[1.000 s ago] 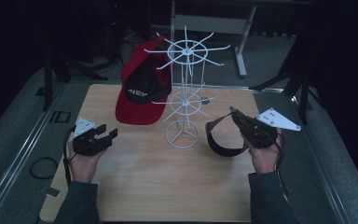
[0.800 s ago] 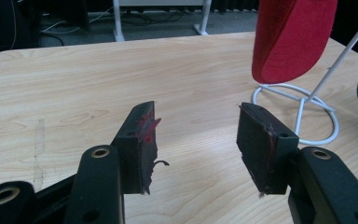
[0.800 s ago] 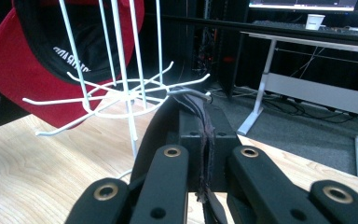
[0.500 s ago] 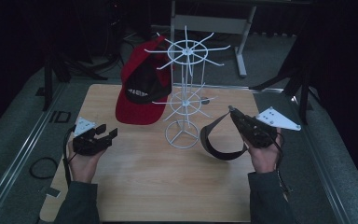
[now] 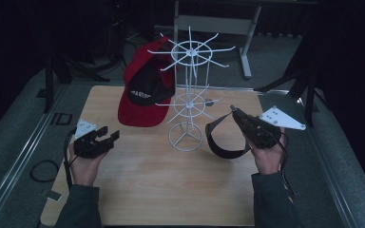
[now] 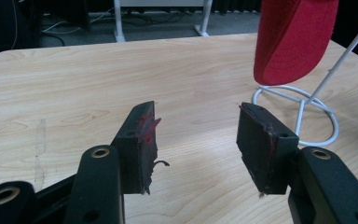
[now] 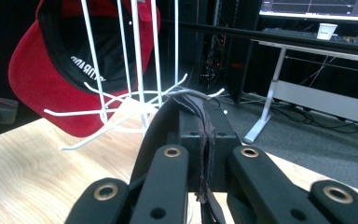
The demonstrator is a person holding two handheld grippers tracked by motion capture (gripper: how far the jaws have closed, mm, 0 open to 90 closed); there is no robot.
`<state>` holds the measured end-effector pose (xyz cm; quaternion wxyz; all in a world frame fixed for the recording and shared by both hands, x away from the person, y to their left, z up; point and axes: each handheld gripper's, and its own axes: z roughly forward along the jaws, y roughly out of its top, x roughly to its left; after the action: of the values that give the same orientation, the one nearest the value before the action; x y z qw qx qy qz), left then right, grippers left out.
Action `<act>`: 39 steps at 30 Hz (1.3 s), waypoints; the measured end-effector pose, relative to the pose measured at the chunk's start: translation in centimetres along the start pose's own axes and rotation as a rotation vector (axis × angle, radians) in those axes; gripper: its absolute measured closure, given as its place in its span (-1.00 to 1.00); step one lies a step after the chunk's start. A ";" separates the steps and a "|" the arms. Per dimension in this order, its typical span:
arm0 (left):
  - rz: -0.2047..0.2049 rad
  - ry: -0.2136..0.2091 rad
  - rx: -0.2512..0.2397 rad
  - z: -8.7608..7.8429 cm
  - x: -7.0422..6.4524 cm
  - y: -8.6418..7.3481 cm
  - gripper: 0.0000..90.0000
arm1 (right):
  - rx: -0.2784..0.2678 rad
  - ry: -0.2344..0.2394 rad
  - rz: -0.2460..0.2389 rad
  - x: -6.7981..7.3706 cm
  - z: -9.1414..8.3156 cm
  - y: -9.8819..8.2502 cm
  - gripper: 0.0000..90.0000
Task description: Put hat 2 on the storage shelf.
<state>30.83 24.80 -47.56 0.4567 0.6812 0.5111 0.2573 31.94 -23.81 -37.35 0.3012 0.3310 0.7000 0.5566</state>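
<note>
A white wire rack [image 5: 186,108] stands mid-table with a red cap [image 5: 145,92] hanging from a hook on its left side. My right gripper [image 5: 233,112] is just right of the rack, shut on a black band [image 5: 220,148] that droops in a loop toward the rack's base. In the right gripper view the jaws [image 7: 205,125] pinch the band [image 7: 156,128] close to the lower hooks [image 7: 137,105], with the cap [image 7: 37,74] behind. My left gripper [image 5: 108,136] hovers at the table's left, open with nothing between its jaws [image 6: 196,140], facing the cap's brim [image 6: 289,42] and the rack's ring base [image 6: 298,100].
The wooden table [image 5: 171,190] has bare wood in front of the rack and between my hands. Grey floor and a metal rail [image 5: 24,152] run along the left. Desk legs [image 5: 247,42] stand behind the table, and a cable loop [image 5: 43,171] lies at left.
The black band's loop has shifted a little under the right gripper. Both hands stay almost where they were.
</note>
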 end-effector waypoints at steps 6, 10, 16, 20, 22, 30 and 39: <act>-0.001 -0.001 0.001 0.0 0.0 0.0 0.07 | -0.012 0.011 -0.011 0.3 -0.1 0.5 0.95; 0.000 0.000 0.002 0.0 0.0 0.0 0.07 | -0.015 0.019 -0.017 0.5 0.0 0.8 0.95; 0.001 0.000 0.005 0.1 0.0 0.0 0.07 | -0.024 0.035 -0.010 0.6 0.1 1.2 0.95; 0.000 -0.001 0.006 0.1 0.0 0.0 0.07 | -0.032 0.039 -0.016 0.7 0.1 1.6 0.95; 0.001 -0.001 0.007 0.1 0.0 0.0 0.07 | -0.036 0.039 -0.019 0.8 0.1 1.9 0.95; -0.006 -0.006 0.009 0.2 0.0 0.0 0.07 | -0.054 0.051 -0.024 1.0 0.1 2.6 0.95; -0.012 -0.013 0.008 0.2 0.0 0.0 0.07 | -0.079 0.074 -0.012 1.3 0.3 3.5 0.95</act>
<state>30.99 24.75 -47.66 0.4589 0.6816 0.5131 0.2479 31.81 -22.01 -34.02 0.2914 0.2939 0.6900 0.5937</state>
